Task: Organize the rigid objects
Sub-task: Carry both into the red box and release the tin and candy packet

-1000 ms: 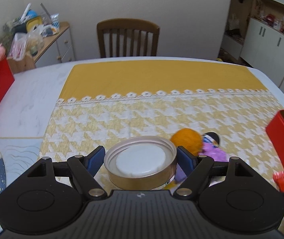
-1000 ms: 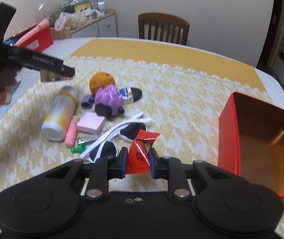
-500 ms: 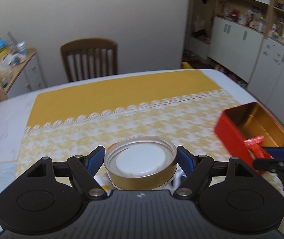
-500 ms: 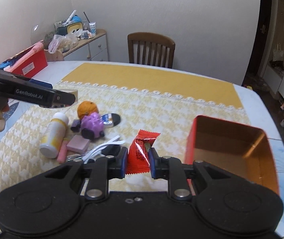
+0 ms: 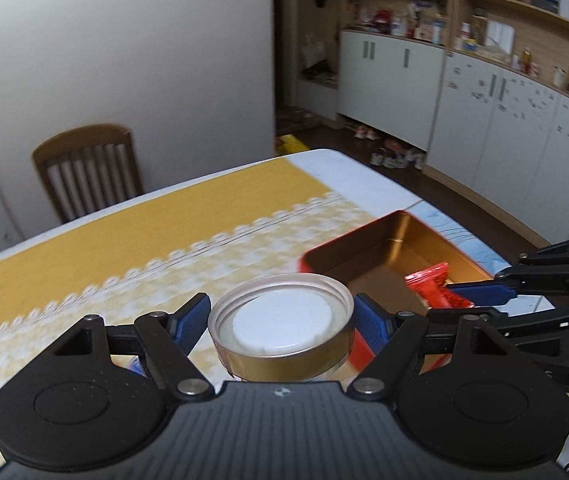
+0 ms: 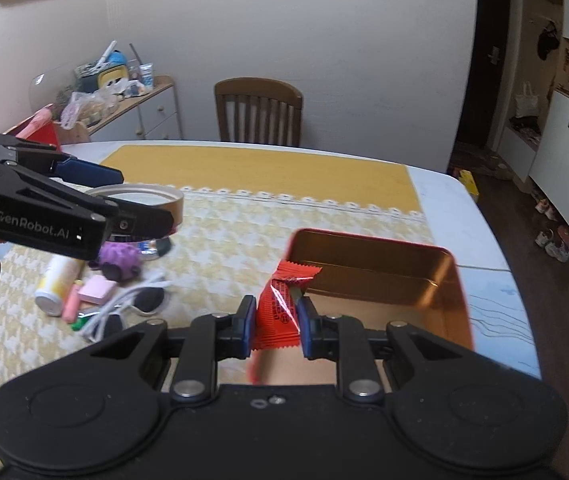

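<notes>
Fingers of the right tool (image 6: pixel 274 326) pinch one red snack packet (image 6: pixel 280 312) between their blue pads, narrowly parted around it; its printed label is too small to read. The packet hangs over the near edge of the single red tin box (image 6: pixel 450 276), whose gold inside shows bare in the right wrist view; the box sits on the yellow-and-white cloth (image 6: pixel 244 236) of the counter (image 6: pixel 440 196). In the left wrist view the left tool (image 5: pixel 282 320) stands wide, its two pads pressed on the sides of one round gold lid (image 5: pixel 282 314) with a white disc inside, held above the cloth just beside the box. From the right wrist view the same tool's side reads "GenRobot.AI" in pale letters. Beyond it on the cloth lies a cluster: one white-and-yellow bottle (image 6: pixel 58 280) on its side, one pink block (image 6: pixel 98 290), one pink stick (image 6: pixel 71 304), one pair of white-framed sunglasses (image 6: pixel 132 304), one purple knobbly toy (image 6: pixel 118 258), and a small green piece I cannot identify. Farther off, one wooden chair (image 6: pixel 258 110) stands at the counter's far edge, and a cluttered sideboard (image 6: pixel 152 108) against the wall.
</notes>
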`<state>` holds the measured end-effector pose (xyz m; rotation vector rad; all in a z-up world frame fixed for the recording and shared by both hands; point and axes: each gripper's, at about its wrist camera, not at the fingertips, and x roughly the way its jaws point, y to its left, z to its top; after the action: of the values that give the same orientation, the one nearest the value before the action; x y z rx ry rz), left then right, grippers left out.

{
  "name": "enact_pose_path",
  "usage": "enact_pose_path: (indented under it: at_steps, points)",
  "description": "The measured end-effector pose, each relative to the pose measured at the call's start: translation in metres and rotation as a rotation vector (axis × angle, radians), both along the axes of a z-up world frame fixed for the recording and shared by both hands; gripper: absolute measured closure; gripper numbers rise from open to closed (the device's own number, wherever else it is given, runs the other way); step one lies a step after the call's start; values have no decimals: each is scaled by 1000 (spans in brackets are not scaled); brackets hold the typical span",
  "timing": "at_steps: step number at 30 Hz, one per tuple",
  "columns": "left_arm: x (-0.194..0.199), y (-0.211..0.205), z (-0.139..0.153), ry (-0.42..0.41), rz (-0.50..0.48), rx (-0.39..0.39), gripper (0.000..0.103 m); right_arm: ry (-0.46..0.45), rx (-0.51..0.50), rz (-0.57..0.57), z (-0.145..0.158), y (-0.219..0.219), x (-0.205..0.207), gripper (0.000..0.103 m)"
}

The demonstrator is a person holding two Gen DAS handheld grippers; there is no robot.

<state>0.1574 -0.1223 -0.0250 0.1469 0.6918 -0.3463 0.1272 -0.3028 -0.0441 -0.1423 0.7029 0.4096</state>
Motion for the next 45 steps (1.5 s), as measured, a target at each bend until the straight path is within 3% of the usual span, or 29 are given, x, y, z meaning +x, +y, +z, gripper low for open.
enact_pose_path:
  at_steps: [13,23,37,45]
  points:
    - [48,-88,-27,71,-53,3,25,41,-24,-47,-20,-60,27,82]
    - [93,-131,-63,156,-67,35,25,145,-52,-27,-47,-77,61,82]
    - [125,-157,-101,238,-77,56,25,243,-108,37,-75,-71,83,82]
    - [129,-159,-111,270,-65,67,25,255,-128,54,-82,-66,84,81]
